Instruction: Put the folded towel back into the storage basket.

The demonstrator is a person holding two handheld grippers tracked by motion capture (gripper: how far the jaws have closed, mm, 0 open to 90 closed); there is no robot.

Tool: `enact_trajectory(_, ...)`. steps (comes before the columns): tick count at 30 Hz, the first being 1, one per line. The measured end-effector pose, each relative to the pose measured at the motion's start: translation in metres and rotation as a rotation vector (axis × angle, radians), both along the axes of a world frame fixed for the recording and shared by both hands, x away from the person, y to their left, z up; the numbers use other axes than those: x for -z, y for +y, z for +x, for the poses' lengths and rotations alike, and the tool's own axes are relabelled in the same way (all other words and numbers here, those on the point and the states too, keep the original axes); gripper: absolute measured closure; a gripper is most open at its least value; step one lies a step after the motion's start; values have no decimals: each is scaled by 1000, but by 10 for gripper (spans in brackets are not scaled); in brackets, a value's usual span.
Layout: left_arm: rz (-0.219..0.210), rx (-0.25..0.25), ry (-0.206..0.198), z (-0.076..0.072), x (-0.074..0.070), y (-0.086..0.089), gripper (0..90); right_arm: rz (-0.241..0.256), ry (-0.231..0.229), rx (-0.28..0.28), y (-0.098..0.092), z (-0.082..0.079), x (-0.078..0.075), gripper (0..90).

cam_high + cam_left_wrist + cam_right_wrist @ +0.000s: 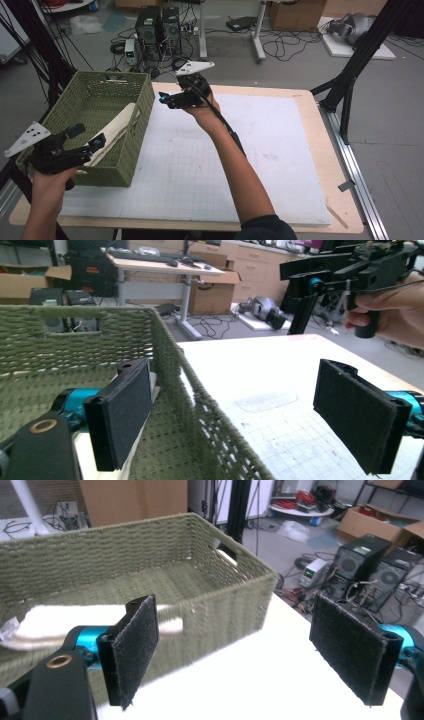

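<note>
A: Table (310, 165) — seen from above, covered by a white gridded mat (200, 165); pale wooden edge exposed at right and front

B: Basket (95, 100) — green, woven, standing at the mat's left edge; handle cutout in the far wall

A: Cloth (117, 127) — cream, rolled, lying inside the basket along the wall nearest the mat; one end raised against the rim

B: Left gripper (92, 145) — held low at the basket's near corner, over its rim; jaws parted wide, holding nothing. Left hand (50, 187) wrapped round the handle; grey plate on top

A: Same gripper in its own view (245, 415) — one black pad inside the basket, just beside the cloth (152, 390); other pad out over the mat (280, 405); basket wall (185, 385) running between the two

B: Right gripper (162, 98) — raised above the mat's far left part, just beside the basket's far corner, pointing toward the basket. Right hand (202, 107) on the grip; cable trailing along the forearm

A: Same gripper in its own view (245, 655) — jaws spread wide, empty, apart from the basket (165, 575); cloth (75, 620) visible within, at left

B: Background — floor with two computer towers (157, 25), cables and cardboard boxes (295, 12) beyond the table
</note>
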State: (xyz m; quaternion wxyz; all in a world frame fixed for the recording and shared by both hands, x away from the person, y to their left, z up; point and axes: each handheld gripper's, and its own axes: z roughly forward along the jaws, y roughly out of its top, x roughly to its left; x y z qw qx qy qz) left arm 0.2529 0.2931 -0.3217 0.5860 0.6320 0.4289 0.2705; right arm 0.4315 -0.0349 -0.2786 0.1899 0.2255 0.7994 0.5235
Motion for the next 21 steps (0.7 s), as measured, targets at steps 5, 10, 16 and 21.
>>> enact_trajectory(5, 6, 41, 2, 6, 0, -13, 162, -17, -4, 45, -31, -11, 7, 178)
enact_trajectory(10, 1, 84, -8, 10, -1, -26, 162, -15, 17, 94, -65, -20, 20, 172)
enact_trajectory(16, 18, 129, 1, 16, 0, -44, 162, -7, 26, 151, -103, -33, 31, 171)
enact_trajectory(21, 28, 166, 0, 19, 1, -58, 162, -1, 24, 189, -130, -46, 36, 172)
